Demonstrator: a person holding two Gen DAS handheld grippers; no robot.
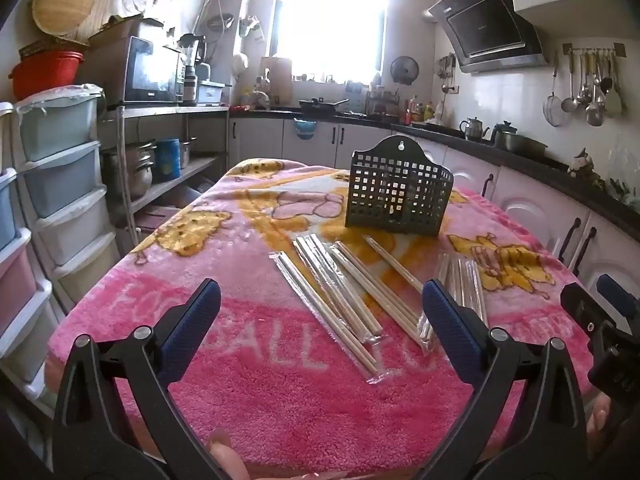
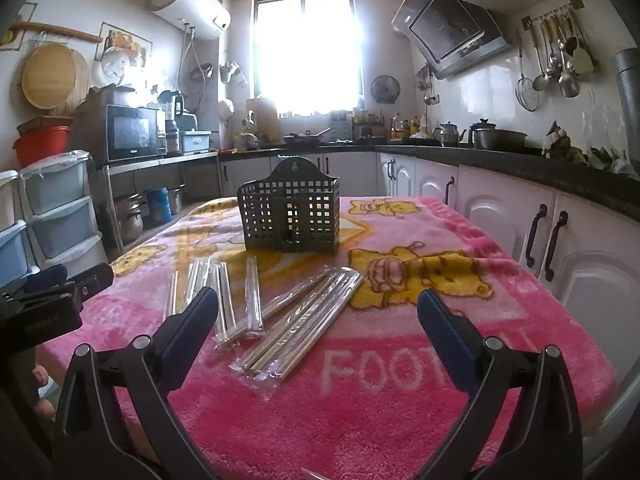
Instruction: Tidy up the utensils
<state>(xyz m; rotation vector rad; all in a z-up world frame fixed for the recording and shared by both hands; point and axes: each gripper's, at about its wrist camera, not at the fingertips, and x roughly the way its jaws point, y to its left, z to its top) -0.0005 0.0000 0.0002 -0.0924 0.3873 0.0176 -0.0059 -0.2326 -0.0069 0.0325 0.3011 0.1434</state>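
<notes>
Several pairs of wooden chopsticks in clear plastic sleeves [image 1: 340,296] [image 2: 296,320] lie spread on a pink blanket-covered table [image 1: 280,380] [image 2: 380,400]. Behind them stands a dark perforated utensil holder [image 1: 400,196] [image 2: 292,216], upright and with nothing showing inside. My left gripper [image 1: 320,320] hangs open above the near part of the table, short of the chopsticks, nothing between its fingers. My right gripper [image 2: 318,320] is open too, just before the chopsticks. Each gripper shows at the edge of the other's view: the right gripper [image 1: 600,340] and the left gripper [image 2: 52,300].
White cabinets under a dark counter [image 2: 520,160] run along the right with pots and a kettle [image 2: 448,134]. Plastic drawer units [image 1: 60,184] and a shelf with a microwave [image 1: 150,72] stand left. A person's fingertips [image 1: 224,452] show at the bottom.
</notes>
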